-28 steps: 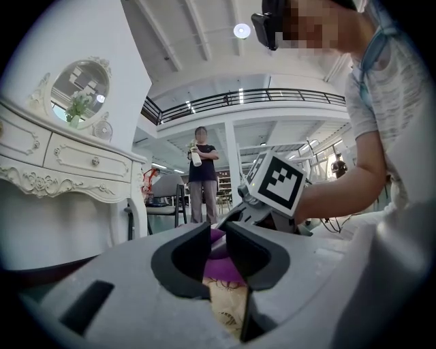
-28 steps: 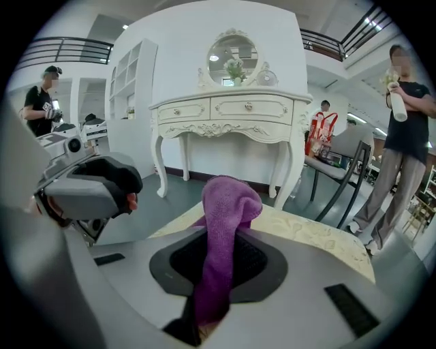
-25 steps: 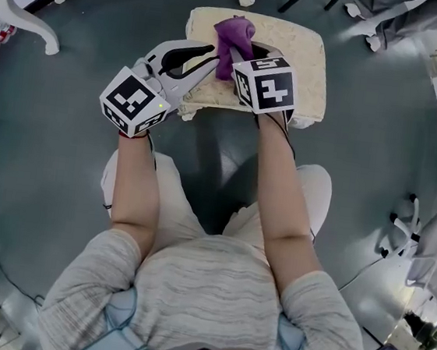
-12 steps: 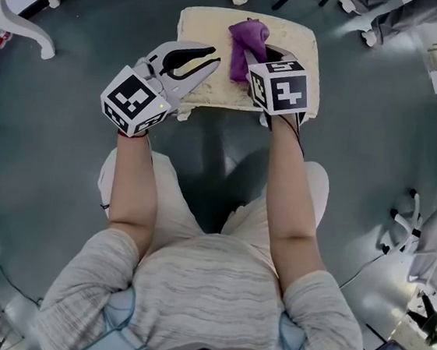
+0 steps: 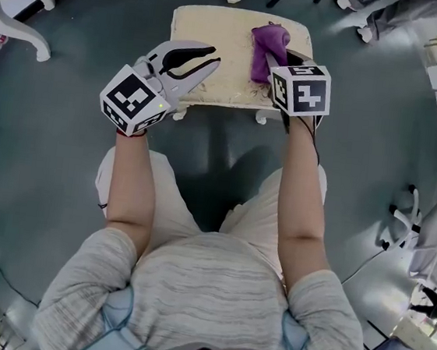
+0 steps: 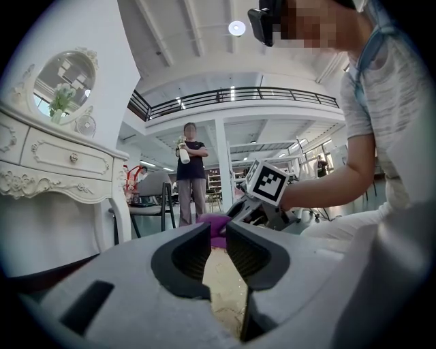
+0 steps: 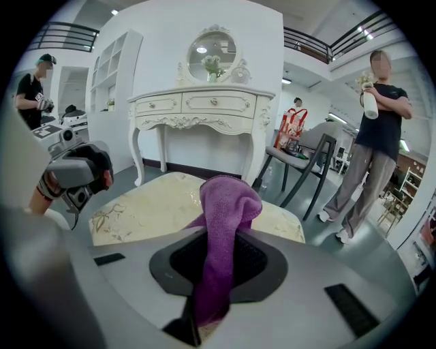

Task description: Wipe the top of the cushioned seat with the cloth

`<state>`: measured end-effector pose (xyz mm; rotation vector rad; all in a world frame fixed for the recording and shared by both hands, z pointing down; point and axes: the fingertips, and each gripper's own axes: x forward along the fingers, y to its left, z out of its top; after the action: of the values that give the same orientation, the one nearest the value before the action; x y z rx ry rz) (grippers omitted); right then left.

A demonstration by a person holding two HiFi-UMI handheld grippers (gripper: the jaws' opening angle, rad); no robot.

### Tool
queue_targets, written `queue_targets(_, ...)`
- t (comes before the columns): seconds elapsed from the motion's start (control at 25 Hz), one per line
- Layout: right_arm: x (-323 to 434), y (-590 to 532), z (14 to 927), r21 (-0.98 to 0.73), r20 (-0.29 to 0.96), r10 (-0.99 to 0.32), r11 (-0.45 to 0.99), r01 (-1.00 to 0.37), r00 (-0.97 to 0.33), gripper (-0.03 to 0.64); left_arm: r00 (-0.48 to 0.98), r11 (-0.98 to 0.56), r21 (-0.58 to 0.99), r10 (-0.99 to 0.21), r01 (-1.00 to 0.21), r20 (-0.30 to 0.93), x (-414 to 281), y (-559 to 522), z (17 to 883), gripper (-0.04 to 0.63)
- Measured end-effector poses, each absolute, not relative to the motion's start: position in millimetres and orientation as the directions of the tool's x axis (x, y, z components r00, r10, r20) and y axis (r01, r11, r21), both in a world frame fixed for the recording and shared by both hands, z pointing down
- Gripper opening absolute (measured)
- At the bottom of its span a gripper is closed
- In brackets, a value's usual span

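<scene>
a wide hall with a grey-green floor (image 5: 50,135) holds a white carved dressing table (image 7: 204,112) topped by an oval mirror (image 7: 211,51). beside it stands a dark-framed chair (image 7: 306,160). a standing person in a dark top (image 7: 371,136) is behind that chair with arms crossed, holding a white bottle.

in front of the seated person's knees is the cream cushioned seat with a faint floral print (image 5: 218,45), set on white curled legs.

the right gripper (image 5: 277,63) is over the right part of the seat top and tilts downward. its jaws are clamped on the purple microfibre cloth (image 5: 268,46). the cloth passes up between the jaws, folds over in a rounded hump past their tips and drops toward the cushion near the far right corner. whether the hump presses on the fabric cannot be told.

the left gripper (image 6: 218,235) is held level over the seat's near left edge, well apart from the cloth. its jaws stand a narrow gap apart with nothing between them. only the cream cushion shows through the slit, with the right gripper's marker cube beyond it.
</scene>
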<state>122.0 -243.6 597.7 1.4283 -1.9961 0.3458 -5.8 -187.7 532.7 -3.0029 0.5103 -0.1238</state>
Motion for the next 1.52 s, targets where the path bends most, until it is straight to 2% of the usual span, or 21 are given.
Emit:
queue_targets(0.84, 221.8, -226.1, 599.8, 0.275, 0.658, -0.752, 0.273, -0.922, -0.026, 0.061, 0.955, -0.952, -0.107, -0.293, -0.286, 0.052, 2.2, -187.2, 533.7, 0.08)
queue_targets(1.52, 249.6, -197.0, 570.2, 0.522, 0.614, -0.772, 0.24, -0.818, 0.164, 0.061, 0.958, -0.954, -0.121, -0.283, -0.276, 0.043, 0.2, -187.7, 533.2, 0.08)
